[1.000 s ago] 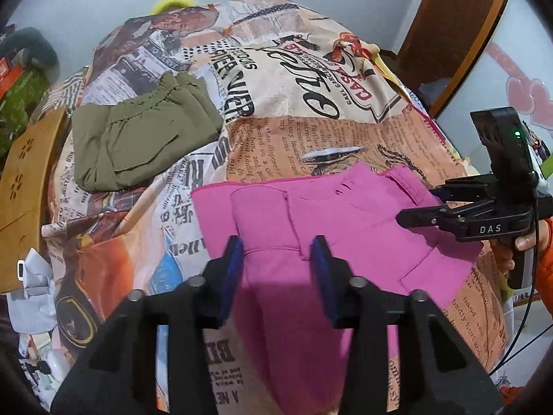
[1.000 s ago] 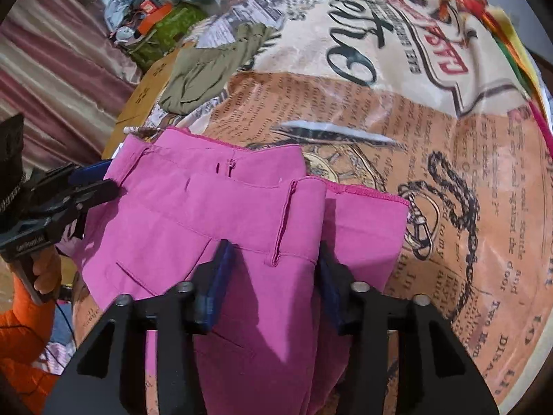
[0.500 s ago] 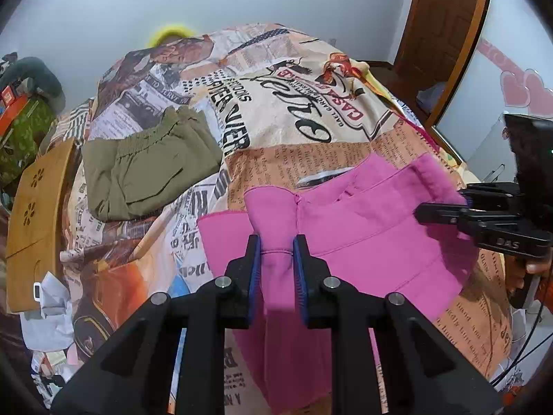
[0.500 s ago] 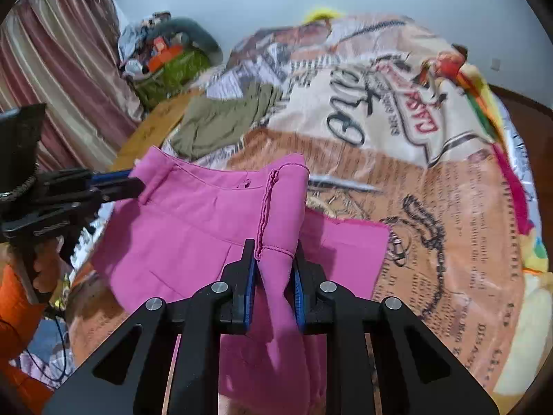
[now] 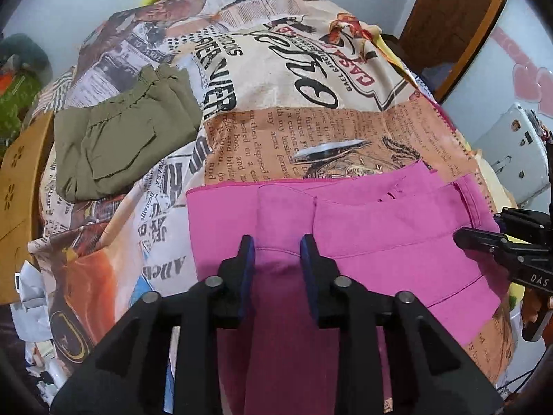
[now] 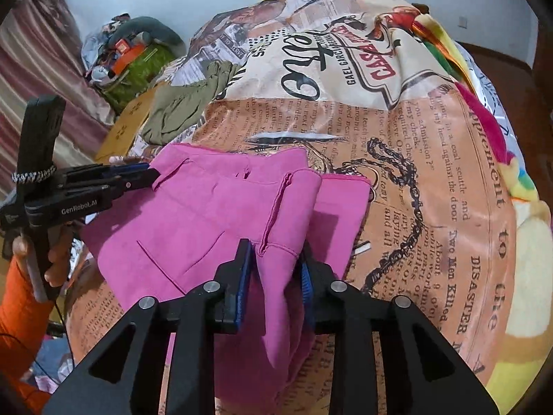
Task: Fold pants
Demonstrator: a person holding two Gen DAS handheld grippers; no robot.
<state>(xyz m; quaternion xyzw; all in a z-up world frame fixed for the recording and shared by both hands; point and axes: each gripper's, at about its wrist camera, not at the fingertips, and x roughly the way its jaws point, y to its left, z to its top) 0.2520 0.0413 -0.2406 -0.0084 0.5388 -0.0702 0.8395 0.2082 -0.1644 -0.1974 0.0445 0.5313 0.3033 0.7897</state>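
Pink pants (image 5: 380, 228) lie partly folded on a newspaper-print bedspread (image 5: 311, 131), waistband toward the far side. My left gripper (image 5: 278, 252) points down over their left part. Its jaws are opening, and a ridge of pink cloth lies loose between the blue pads. In the right wrist view the pants (image 6: 193, 228) spread to the left. My right gripper (image 6: 276, 256) has its jaws opening too, but a raised fold of the cloth still fills the gap against both pads. Each gripper shows side-on in the other's view, at the pants' outer edge.
Folded olive shorts (image 5: 117, 141) rest at the bed's far left. A wooden board (image 5: 17, 186) leans beside the bed, with a clutter pile (image 6: 134, 55) and a striped curtain (image 6: 34, 79) beyond. A brown door (image 5: 449, 17) stands at the far right. A hand in an orange sleeve (image 6: 20, 297) holds the left gripper.
Both grippers pinched the pink cloth and lifted it half a second ago. The cloth has since come back down onto the bed, and both pairs of jaws now stand wider.
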